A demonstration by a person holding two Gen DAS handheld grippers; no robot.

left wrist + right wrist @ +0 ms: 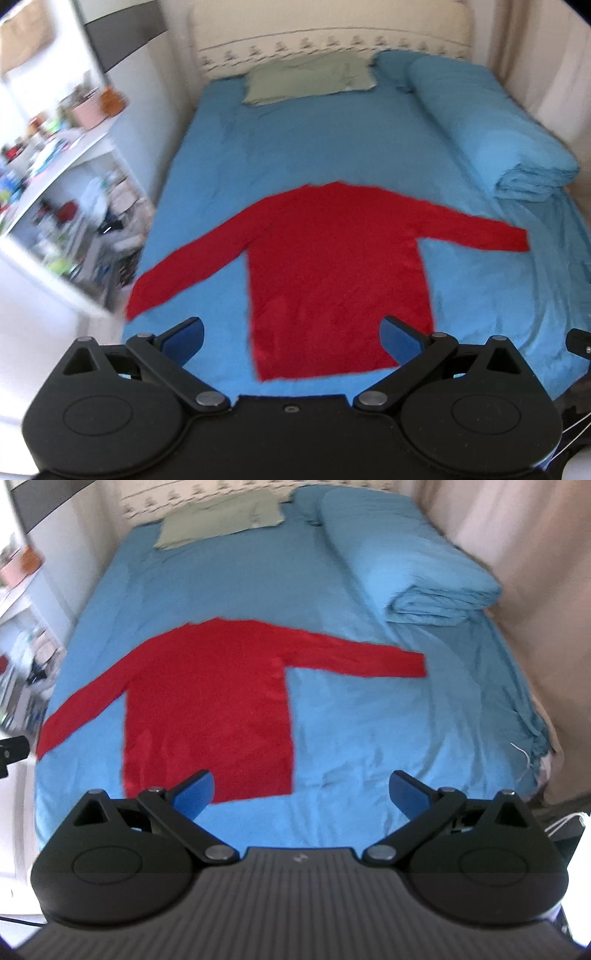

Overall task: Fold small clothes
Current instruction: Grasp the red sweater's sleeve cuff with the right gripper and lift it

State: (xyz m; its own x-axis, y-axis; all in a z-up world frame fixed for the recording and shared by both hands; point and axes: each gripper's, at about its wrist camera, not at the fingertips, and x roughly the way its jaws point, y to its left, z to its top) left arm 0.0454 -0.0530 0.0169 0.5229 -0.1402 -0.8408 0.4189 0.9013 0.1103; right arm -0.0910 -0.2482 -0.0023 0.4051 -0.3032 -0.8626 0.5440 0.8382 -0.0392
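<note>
- A red sweater [332,266] lies flat on the blue sheet [295,155] of a bed, in the near half, with both sleeves spread out to the sides.
- The hem of the sweater is toward the cameras, and the neck points to the far end of the bed.
- The left gripper [291,338] hangs above the hem, with its fingers wide apart and nothing between them. From this view, one blue pad [400,339] covers the hem's right corner; the other is over the bare sheet to the left.
- The right gripper [301,794] is also spread wide and holds nothing. Its left pad [195,794] overlaps the lower edge of the sweater [210,709], and its right pad is over the sheet [369,738].
- I cannot tell if any pad touches the cloth.
- At the far end lies a green pillow [310,75], in front of a pale headboard [332,33].
- A folded blue duvet [491,129] lies along the right side of the bed.
- On the left stands a white shelf [74,177], full of small blurred things.
- A beige curtain [524,590] hangs on the right.
</note>
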